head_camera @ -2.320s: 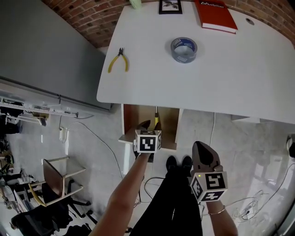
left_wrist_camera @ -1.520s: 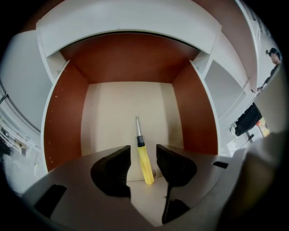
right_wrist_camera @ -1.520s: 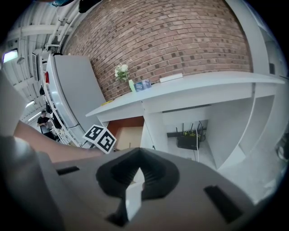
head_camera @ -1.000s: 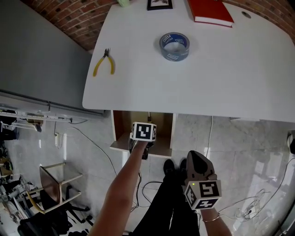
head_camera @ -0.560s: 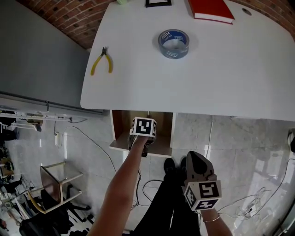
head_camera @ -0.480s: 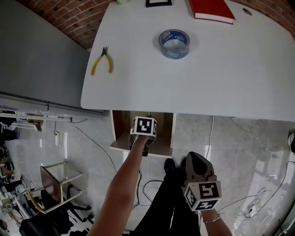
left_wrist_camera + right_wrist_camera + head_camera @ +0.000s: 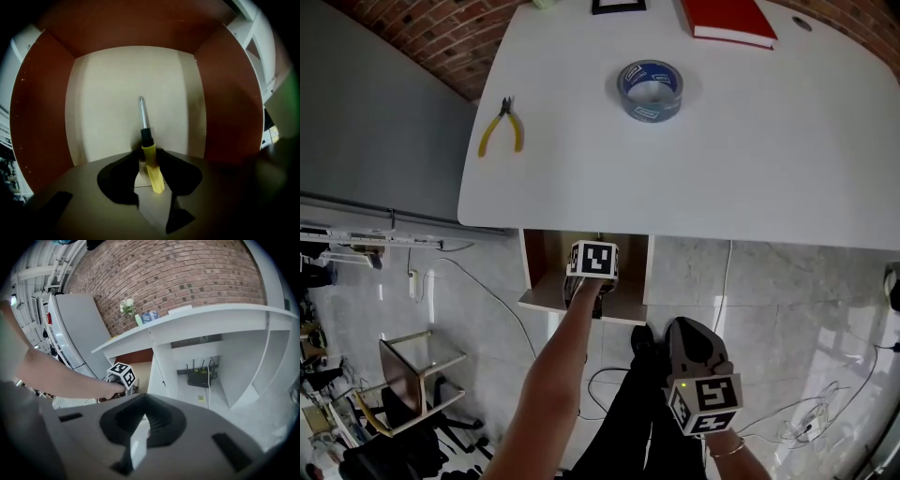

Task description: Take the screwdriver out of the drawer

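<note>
Closing left hand-held gripper [image 7: 149, 158] on screwdriver [image 7: 154, 175] handle in drawer [image 7: 40, 117], jaws just narrowed onto it; right hand-held gripper [image 7: 144, 421] closed, empty. Next we should lift clear.

the left arm stretches forward, left gripper [image 7: 149, 158] pointing steeply down; its jaws have just been closing and press the screwdriver [image 7: 153, 171] between them. right gripper [image 7: 144, 422], right of this claw, has jaws together, empty.

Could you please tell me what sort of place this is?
Probably a workshop or lab office: a white desk with pliers and tape against a brick wall, and a screwdriver in its drawer.
</note>
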`<state>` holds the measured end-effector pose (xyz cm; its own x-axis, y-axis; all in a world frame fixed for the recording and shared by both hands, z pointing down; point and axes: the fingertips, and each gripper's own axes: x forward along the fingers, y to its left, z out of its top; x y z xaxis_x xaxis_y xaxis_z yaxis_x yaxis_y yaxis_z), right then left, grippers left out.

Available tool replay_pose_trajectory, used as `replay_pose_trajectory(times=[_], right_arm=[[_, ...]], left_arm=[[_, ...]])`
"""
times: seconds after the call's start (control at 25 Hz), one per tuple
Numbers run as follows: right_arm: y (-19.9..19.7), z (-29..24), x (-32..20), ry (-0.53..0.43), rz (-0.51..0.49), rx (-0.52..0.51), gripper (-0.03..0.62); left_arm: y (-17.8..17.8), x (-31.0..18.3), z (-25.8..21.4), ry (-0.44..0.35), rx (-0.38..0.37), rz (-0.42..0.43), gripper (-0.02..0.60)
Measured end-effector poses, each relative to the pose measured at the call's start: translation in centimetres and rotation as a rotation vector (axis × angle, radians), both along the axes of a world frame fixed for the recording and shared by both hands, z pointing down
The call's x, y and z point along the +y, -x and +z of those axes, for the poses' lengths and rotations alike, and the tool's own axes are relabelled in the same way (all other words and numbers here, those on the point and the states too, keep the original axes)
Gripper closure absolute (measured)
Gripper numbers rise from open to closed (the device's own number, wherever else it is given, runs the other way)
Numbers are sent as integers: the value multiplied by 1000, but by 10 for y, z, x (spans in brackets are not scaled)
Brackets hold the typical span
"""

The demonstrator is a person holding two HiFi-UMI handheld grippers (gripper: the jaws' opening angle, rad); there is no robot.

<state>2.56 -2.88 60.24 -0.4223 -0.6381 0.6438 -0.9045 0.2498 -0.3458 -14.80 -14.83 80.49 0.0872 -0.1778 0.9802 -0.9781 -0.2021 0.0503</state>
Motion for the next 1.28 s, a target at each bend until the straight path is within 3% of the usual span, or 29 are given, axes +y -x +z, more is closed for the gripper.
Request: replay_pose_trajectory(times=[0.4, 0.6, 0.8, 1.28], right_arm=[[-4, 5, -3, 9, -13, 10, 592], [-3, -4, -6, -1, -24, 12, 592], [-5, -13, -12, -12, -31, 15, 592], [-12, -45, -24, -44, -28, 26, 592]], left_arm=[[1, -2, -1, -7, 6, -6, 508], [1, -4, -15, -37, -2, 48, 509], [-11, -4, -36, -72, 71, 42, 509], [-23, 19, -102, -155, 154, 27, 509]])
